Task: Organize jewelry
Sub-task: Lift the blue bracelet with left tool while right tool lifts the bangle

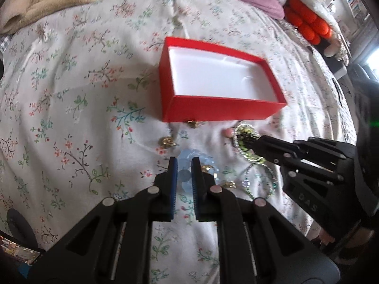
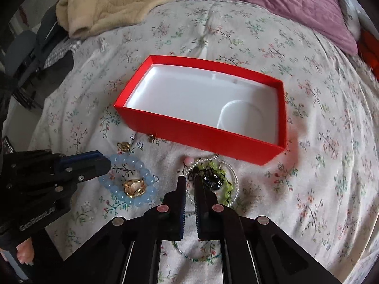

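An open red box [image 1: 222,112] [image 2: 196,133] with a white, empty inside lies on the floral bedsheet. In front of it lie jewelry pieces. My left gripper [image 1: 184,163] [image 2: 104,163] has its jaws narrowly apart around the light blue bead bracelet [image 2: 144,198] [image 1: 183,157]. A gold ring [image 2: 134,188] lies inside that bracelet. My right gripper [image 2: 189,181] [image 1: 254,142] has its jaws narrowly apart at a pile of a silver chain, green beads and a black piece [image 2: 213,177] [image 1: 244,135]. Whether either grips anything is unclear.
Small gold earrings [image 2: 123,145] [image 1: 167,140] lie near the box front, and a second one [image 2: 152,139]. A thin beaded bangle [image 1: 260,182] [image 2: 196,258] lies near me. A beige blanket [image 2: 113,2] and purple pillow [image 2: 272,4] lie at the bed's far side. Orange balls [image 1: 305,23] sit at far right.
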Motion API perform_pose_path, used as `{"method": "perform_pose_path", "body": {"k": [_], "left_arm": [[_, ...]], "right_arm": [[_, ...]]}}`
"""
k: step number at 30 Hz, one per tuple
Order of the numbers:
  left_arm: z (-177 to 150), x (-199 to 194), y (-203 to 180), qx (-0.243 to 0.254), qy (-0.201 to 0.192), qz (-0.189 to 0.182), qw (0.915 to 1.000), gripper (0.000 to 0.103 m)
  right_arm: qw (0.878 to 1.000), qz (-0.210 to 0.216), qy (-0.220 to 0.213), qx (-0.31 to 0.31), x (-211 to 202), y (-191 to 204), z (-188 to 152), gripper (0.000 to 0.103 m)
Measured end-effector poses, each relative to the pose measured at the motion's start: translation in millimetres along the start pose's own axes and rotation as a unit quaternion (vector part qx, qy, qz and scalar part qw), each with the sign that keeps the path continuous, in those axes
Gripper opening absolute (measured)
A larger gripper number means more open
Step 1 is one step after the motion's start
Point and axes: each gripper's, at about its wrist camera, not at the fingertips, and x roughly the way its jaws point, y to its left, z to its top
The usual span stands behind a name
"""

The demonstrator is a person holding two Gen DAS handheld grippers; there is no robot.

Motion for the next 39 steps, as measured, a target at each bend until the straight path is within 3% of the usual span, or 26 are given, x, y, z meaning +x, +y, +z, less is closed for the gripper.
{"method": "perform_pose_path", "body": {"k": [2,3,4,5,6,8,11,13,14,20,25,32,35,36,39], "left_arm": [[-1.3,-4.2,1.4,0.001,-0.003,-0.004,1.0000,0.013],[-2.7,-6.0,1.4,0.001,-0.005,-0.006,1.0000,0.013],[-4.7,-7.5,1.1,0.002,-0.006,-0.006,1.0000,0.013],[-7.0,-9.8,0.4,0.003,-0.008,-0.007,0.9999,0.013],[-8.0,-12.1,0.6,0.003,-0.010,-0.008,0.9999,0.013],[-10.3,-15.6,0.2,0.004,-0.014,-0.009,0.9999,0.013],[-9.9,-18.4,-2.6,0.005,-0.018,-0.013,0.9997,0.013],[-8.7,-18.6,-4.3,0.005,-0.020,-0.014,0.9997,0.013],[-8.6,-18.1,-4.9,0.006,-0.020,-0.014,0.9997,0.013],[-9.6,-14.3,-4.7,0.005,-0.016,-0.013,0.9998,0.013],[-9.8,-11.8,0.9,0.001,-0.011,-0.012,0.9999,0.013],[-11.4,-8.1,4.2,-0.001,-0.004,-0.010,0.9999,0.013],[-12.1,-4.8,4.1,-0.003,-0.001,-0.007,1.0000,0.013],[-12.2,-3.6,4.0,-0.003,0.001,-0.006,1.0000,0.013],[-12.1,-1.8,3.7,-0.006,0.002,-0.005,1.0000,0.013]], "right_arm": [[1.000,0.004,0.012,0.010,-0.3,-6.9,-0.9,0.018],[1.000,0.001,0.015,0.018,-0.7,-13.0,-2.0,0.026],[1.000,-0.005,0.016,0.027,-1.6,-19.9,-2.7,0.043],[0.999,-0.011,0.015,0.035,-2.4,-26.6,-2.7,0.053],[0.999,-0.017,0.009,0.046,-4.0,-34.3,-3.7,0.058],[0.998,-0.022,0.009,0.054,-4.5,-42.7,-4.5,0.058],[0.997,-0.024,0.017,0.074,0.2,-55.9,-6.7,0.054],[0.995,-0.033,0.020,0.088,5.1,-63.3,-6.9,0.039],[0.994,-0.038,0.021,0.097,8.2,-67.9,-5.4,0.037],[0.992,-0.040,0.017,0.118,20.9,-77.3,2.5,0.035],[0.994,-0.038,0.023,0.100,32.1,-65.4,9.1,0.035],[0.994,-0.085,0.034,0.056,49.2,-46.7,14.2,0.031],[0.993,-0.110,0.026,0.019,56.2,-31.1,14.7,0.020],[0.994,-0.109,0.024,0.001,57.6,-23.8,14.6,0.010],[0.993,-0.114,0.021,-0.013,58.5,-17.0,13.5,0.007]]}}
